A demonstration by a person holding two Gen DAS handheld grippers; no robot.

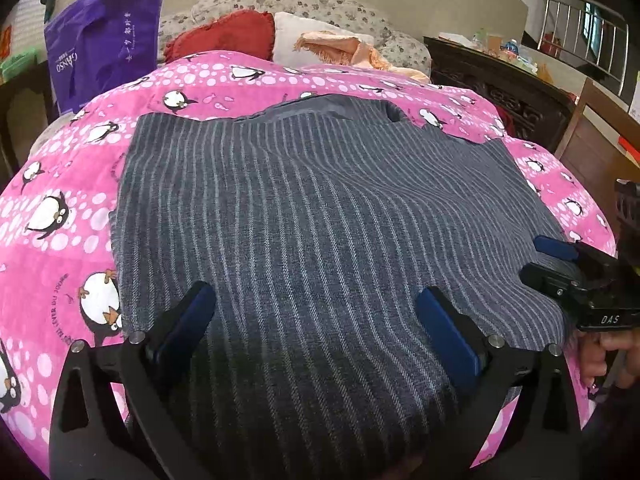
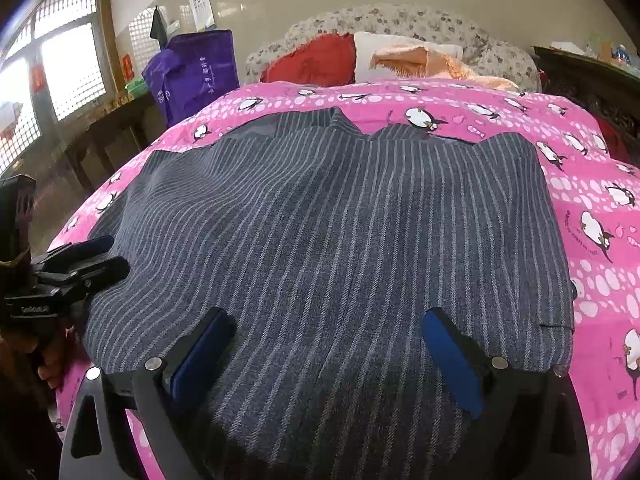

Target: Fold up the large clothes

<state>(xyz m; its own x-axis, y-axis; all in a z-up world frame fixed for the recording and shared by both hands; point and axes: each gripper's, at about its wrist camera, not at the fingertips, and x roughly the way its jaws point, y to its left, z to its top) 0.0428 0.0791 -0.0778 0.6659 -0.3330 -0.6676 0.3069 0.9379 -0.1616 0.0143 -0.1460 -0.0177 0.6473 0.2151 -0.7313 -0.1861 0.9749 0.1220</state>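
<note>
Right tool [image 1: 560, 258] marked "DAS"; purple bag [image 1: 104, 40] reads "GANSO".

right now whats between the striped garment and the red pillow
Only a strip of the pink penguin quilt lies between the striped garment and the red pillow; the right wrist view shows it.

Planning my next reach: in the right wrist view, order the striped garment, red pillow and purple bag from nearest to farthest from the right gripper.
1. Striped garment: directly under the right gripper, between its open jaws.
2. Purple bag: far left, beside the bed.
3. Red pillow: at the head of the bed, centre.
Bag and pillow are close to call.
</note>
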